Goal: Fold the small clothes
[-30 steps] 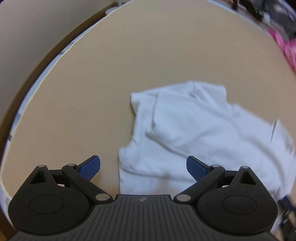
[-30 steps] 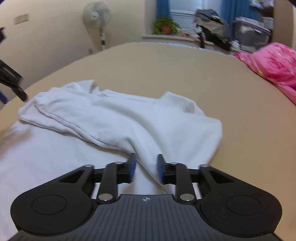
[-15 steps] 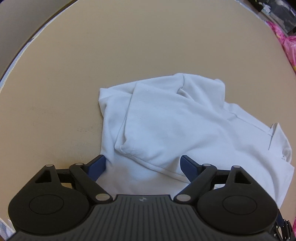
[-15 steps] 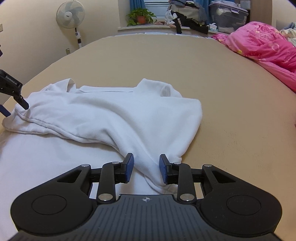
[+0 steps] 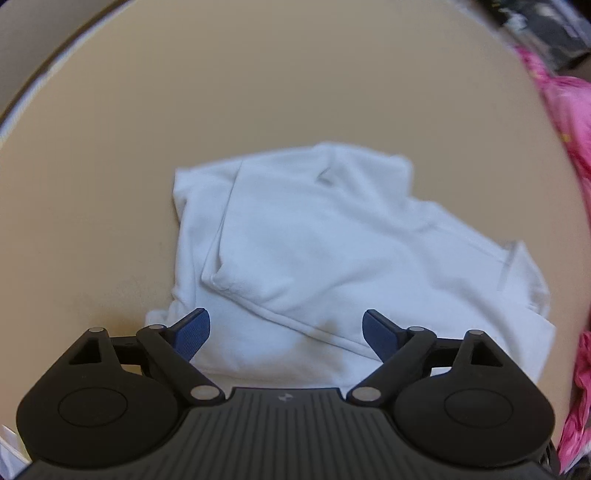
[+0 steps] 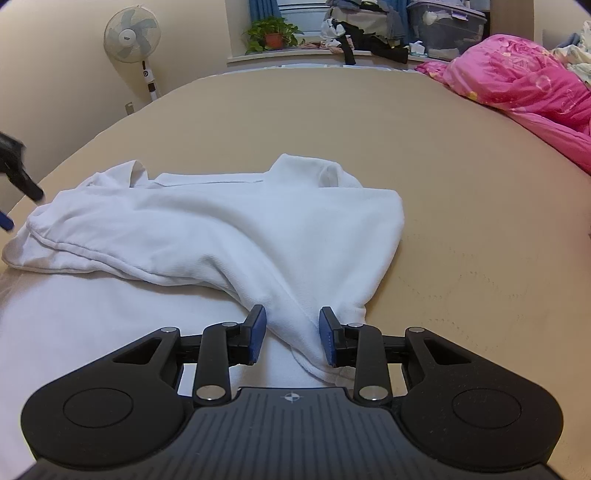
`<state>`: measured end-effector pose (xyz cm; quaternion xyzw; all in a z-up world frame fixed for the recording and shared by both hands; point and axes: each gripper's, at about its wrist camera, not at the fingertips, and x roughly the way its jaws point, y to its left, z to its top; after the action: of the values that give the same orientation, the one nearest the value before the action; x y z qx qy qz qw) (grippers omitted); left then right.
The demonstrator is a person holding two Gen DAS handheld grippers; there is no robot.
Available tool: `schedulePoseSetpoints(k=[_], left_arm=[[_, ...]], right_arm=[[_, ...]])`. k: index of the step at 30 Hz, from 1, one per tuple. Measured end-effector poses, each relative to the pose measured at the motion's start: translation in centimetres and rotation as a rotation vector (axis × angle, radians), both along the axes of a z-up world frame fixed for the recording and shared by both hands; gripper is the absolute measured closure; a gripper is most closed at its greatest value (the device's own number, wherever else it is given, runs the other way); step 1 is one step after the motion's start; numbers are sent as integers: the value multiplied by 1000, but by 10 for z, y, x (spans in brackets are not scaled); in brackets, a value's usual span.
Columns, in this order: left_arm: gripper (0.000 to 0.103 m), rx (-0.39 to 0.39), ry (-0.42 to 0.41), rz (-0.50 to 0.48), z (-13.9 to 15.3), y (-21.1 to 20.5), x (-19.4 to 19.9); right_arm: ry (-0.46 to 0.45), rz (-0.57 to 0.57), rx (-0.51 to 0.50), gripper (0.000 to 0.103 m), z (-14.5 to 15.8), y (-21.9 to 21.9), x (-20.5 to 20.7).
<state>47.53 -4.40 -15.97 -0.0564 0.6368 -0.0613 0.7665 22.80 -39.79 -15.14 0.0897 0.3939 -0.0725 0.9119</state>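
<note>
White garment (image 6: 229,236) lying crumpled on tan bed surface (image 6: 461,166), partly folded over itself; long axis running left to right across right wrist view, collar end pointing away toward window side. Fabric looking soft, fine-ribbed, hems stitched.

Left gripper (image 5: 284,328) hovering over near hem, jaws standing wide, nothing between pads.

Right gripper (image 6: 291,332) sitting narrowed, bunched corner of fabric lying between blue pads; cannot tell whether pads pressing it.

Pink floral quilt (image 6: 524,85) lying at bed's right side. Clear lidded bin (image 6: 447,26) on sill; contents unclear.
</note>
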Motion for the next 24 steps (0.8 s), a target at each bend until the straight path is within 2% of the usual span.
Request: schedulePoseSetpoints(k=[1,2,3,4,5,6,7,10,11,12,13,14,15,17,18,19,21,22,23,24], left_arm=[[15,11,22,23,-7,3,1],[27,22,41,47,-15,5,6],[35,37,46,74,-20,7,8],[50,48,36,97,-21,8,8],[78,53,14,111,-19,9,7],[94,65,-11,113,-14,8,6],[97,61,-23,111,-9,9,4],[98,11,-65,110,13,15,-4],[103,-14,-89,105,22,21,-10],[103,-10,-116,105,28,27,-16],[103,25,-140,110,29,32,-20],[103,72,-139,112,22,34,-18],[103,110,-94,123,9,41,-14],[103,96,-52,130,-8,50,-12],[103,83,-64,112,-7,50,-12],[103,38,-85,96,-3,49,-13],[98,-63,-96,64,8,46,-17],[87,-101,-101,52,12,44,-19],[66,-126,-106,42,16,38,-20],[56,-144,-114,35,20,34,-21]], right_arm=[[2,1,0,70,0,0,0],[2,2,-1,70,0,-1,-1],[4,4,0,70,0,-2,-1],[8,7,-2,70,-1,-3,-1],[11,10,-4,70,-1,-3,-1],[15,11,-4,70,-2,-3,0],[17,10,-2,70,-3,-3,1],[21,9,-1,70,-6,-5,3],[20,7,-2,70,-6,-5,3],[20,5,0,70,-7,-5,3],[19,2,2,70,-7,-6,3],[17,-1,4,69,-8,-6,3],[17,-1,4,69,-8,-5,3],[20,4,-3,69,-9,-5,4],[22,5,-3,69,-8,-5,4],[21,1,0,69,-6,-5,4],[18,-6,10,66,-4,-6,2],[17,-7,13,66,-4,-7,1],[17,-6,13,65,-4,-7,1],[17,-6,12,65,-4,-6,1]])
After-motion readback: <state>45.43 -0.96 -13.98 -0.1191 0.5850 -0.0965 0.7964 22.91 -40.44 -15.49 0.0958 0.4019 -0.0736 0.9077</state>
